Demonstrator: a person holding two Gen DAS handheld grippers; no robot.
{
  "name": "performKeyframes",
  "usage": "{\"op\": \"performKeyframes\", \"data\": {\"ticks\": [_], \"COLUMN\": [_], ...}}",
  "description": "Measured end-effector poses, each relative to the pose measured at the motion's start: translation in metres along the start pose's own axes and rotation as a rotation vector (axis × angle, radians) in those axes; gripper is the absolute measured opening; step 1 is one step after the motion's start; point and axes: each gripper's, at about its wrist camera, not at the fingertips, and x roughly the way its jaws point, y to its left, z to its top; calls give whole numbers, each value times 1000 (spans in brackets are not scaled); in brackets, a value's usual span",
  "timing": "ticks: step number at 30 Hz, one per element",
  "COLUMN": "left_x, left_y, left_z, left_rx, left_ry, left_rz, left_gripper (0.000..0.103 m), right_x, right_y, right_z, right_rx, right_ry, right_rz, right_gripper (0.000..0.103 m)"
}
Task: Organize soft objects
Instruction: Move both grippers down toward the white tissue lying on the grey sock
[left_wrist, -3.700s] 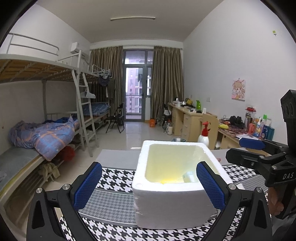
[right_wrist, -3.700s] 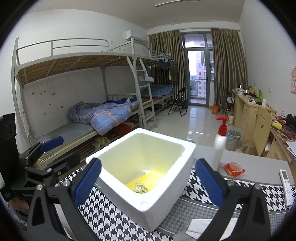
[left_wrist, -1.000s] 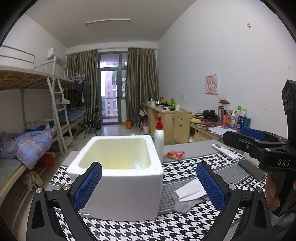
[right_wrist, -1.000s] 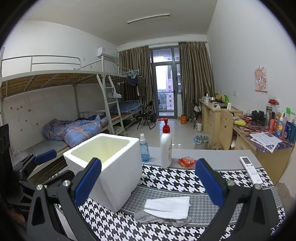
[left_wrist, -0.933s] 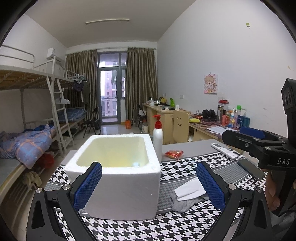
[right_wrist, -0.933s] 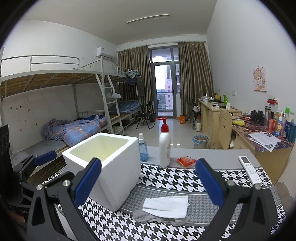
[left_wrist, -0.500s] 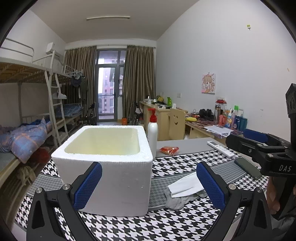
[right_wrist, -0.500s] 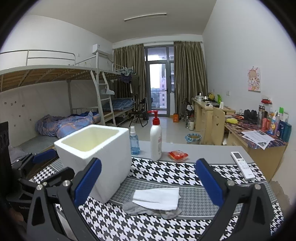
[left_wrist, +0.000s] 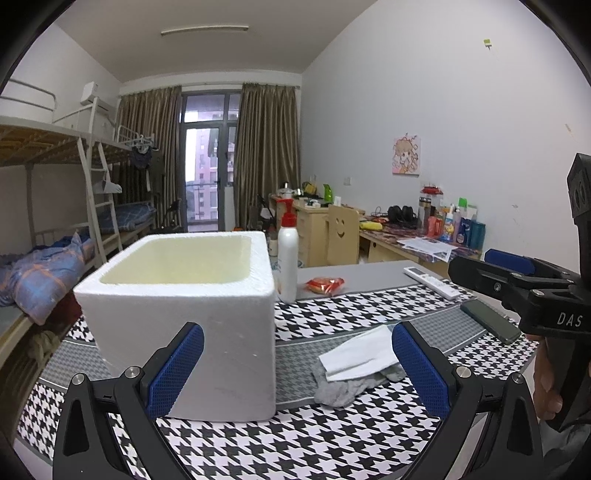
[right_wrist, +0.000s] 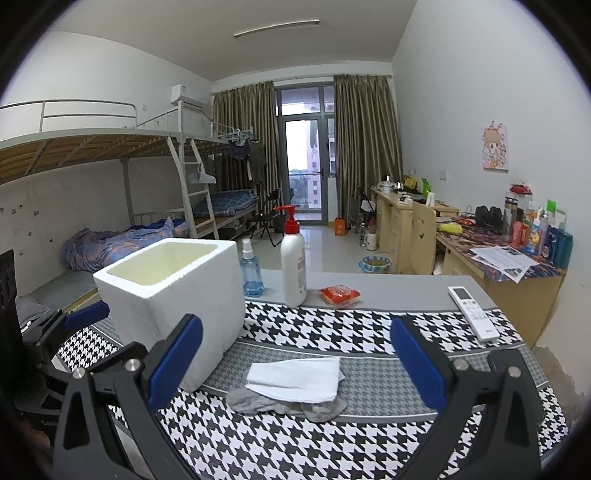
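Claws (right_wrist: 295, 365) (left_wrist: 297, 363) spread wide, empty, above cloths.
Risk: snagging only towel (right_wrist: 295, 378), leaving sock (right_wrist: 255, 402) behind beside box (right_wrist: 173, 284).

Daylight is coming through the balcony door (right_wrist: 304, 162), lighting the room evenly and softly; fisheye distortion is bending edges, with corners vignetting black.

My left camera sits low and near, facing the foam box (left_wrist: 192, 295); my right one looks from further right. Both share the counter (right_wrist: 388, 291) and far window.
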Motion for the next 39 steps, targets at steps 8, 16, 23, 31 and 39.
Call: {"op": "performKeyframes", "data": {"ticks": [8,16,23,31,39], "left_x": [6,12,17,31,48], "left_y": [-12,-21,-28,-38,-50], "left_z": [-6,-11,-15,-21,-26], "left_rx": [14,22,22,14,20], "left_ry": [13,40,61,94,124], "left_rz": [-22,-34,-36,-35,-28], "left_gripper": [102,102,102,102,102], "right_x": [1,3,6,13,26], "right_y": [-12,-21,-31,-44,-55], "right_z": [-7,-14,-21,-28,-33], "right_rx": [13,17,30,32,32], "right_ry": [33,58,85,122,166], "right_rz": [-17,-36,-38,-32,-20], "right_gripper": [103,102,102,102,102]}}
